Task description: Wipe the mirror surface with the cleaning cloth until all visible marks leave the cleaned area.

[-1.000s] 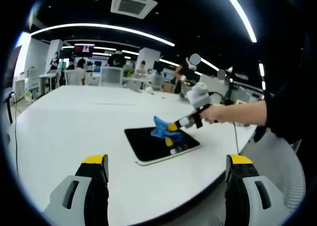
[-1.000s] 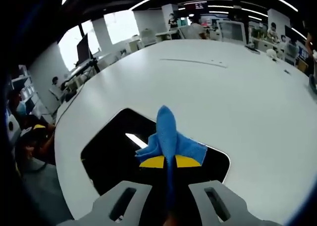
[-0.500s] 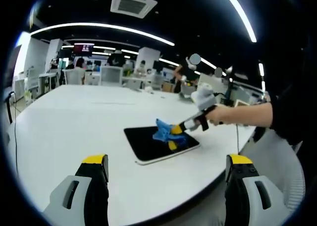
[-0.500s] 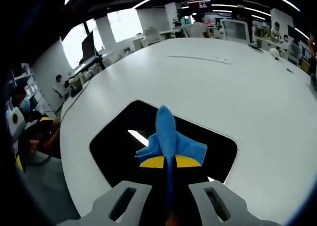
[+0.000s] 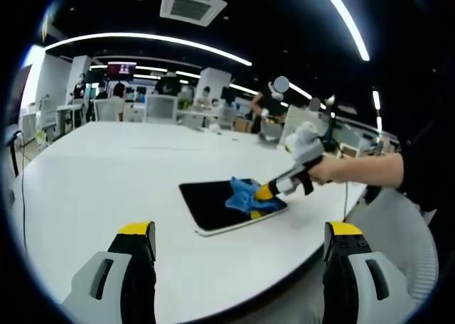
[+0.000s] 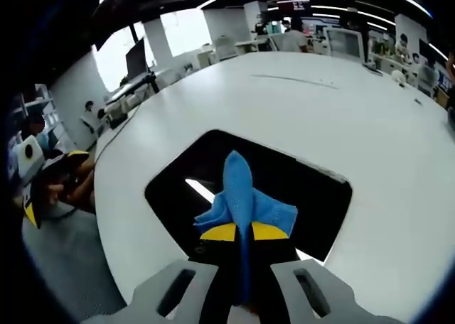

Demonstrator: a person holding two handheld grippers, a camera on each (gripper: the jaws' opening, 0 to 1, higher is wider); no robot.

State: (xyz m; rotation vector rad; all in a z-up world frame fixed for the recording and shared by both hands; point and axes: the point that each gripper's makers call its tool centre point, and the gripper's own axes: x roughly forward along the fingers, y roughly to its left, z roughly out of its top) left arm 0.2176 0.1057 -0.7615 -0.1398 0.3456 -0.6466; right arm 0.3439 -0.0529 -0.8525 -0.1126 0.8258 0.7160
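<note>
The dark, glossy rectangular mirror [image 5: 226, 204] lies flat on the wide white counter [image 5: 99, 175], near the counter's rounded edge. In the right gripper view the mirror [image 6: 284, 189] spreads out just ahead of my right tool [image 6: 239, 231], its surface black except for a thin bright streak of reflected ceiling light. I cannot make out any marks on the glass from either view; the surface is too dark and small to judge.

The crumpled blue cleaning cloth [image 6: 240, 196] is pinched between my right tool's yellow-tipped jaws, which are pressed together on it, with a peak of fabric standing up above them. The part of the mirror under the cloth and the tool is hidden. In the left gripper view the cloth [image 5: 245, 194] sits on the mirror's near right part, with my right tool [image 5: 264, 193] angled down onto it and my hand [image 5: 328, 170] behind it on the handle; my dark sleeve is cut off by the edge of the view.

My left tool [image 5: 240, 242] hangs well apart from the mirror, over the counter, its two jaws spread wide with nothing between them.

Beyond the counter, an office with desks, monitors and several people is blurred and too small to detail.
</note>
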